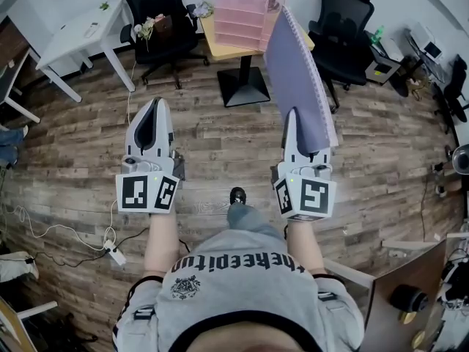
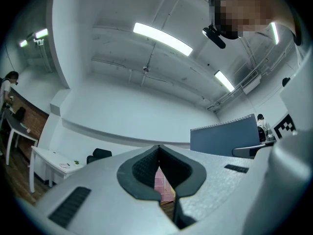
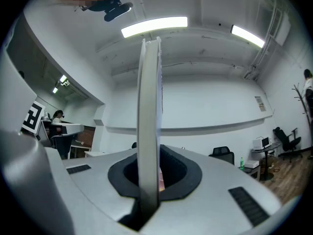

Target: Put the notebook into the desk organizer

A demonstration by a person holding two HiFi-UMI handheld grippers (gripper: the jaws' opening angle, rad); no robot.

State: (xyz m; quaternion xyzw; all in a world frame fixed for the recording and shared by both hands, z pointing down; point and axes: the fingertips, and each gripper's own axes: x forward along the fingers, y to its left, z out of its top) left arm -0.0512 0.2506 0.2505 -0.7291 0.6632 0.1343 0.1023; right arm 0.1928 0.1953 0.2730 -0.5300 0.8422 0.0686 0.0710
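Right tongs (image 1: 292, 116) — notebook (image 1: 297, 68) edge-up (long axis forward)

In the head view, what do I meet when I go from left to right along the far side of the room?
white desk → black chair → pink organizer → second black chair. The notebook overlaps the organizer, so it is left out.

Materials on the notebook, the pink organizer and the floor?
Notebook: paper pages, matte purple-grey cover, likely card or thin plastic; spiral binding along one edge.
Desk organizer: translucent pink, smooth, likely plastic; the tiers show through.
Floor: wood-look planks with grain, real or laminate unclear.
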